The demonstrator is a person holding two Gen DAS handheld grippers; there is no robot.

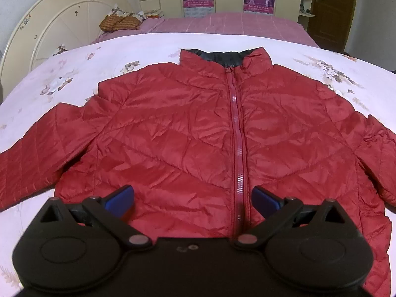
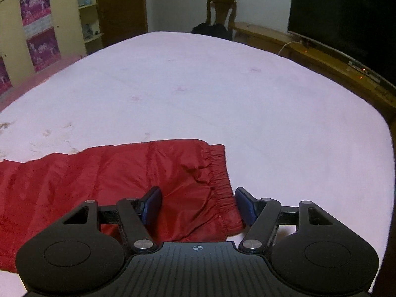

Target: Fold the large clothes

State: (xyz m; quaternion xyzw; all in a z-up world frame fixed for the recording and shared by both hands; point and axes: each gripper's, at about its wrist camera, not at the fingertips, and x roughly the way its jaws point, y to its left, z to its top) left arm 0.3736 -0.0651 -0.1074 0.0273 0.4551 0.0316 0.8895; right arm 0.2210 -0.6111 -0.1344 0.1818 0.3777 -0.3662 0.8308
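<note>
A red quilted jacket [image 1: 188, 128] lies flat and face up on the bed, zipped, with its collar at the far side and both sleeves spread out. My left gripper [image 1: 191, 199] is open above the jacket's lower hem, its blue pads either side of the zipper [image 1: 236, 133]. In the right wrist view the jacket's sleeve [image 2: 111, 173] lies across the sheet, ending in an elastic cuff [image 2: 220, 170]. My right gripper [image 2: 198, 205] is open, its blue pads straddling the cuff end of the sleeve.
The bed's pale floral sheet [image 1: 148, 47] surrounds the jacket. A cream headboard [image 1: 57, 27] and a brown pillow [image 1: 118, 22] stand at the far left. A chair [image 2: 220, 14], a wooden bench [image 2: 309, 52] and a dark TV [image 2: 346, 19] lie beyond the bed's far edge.
</note>
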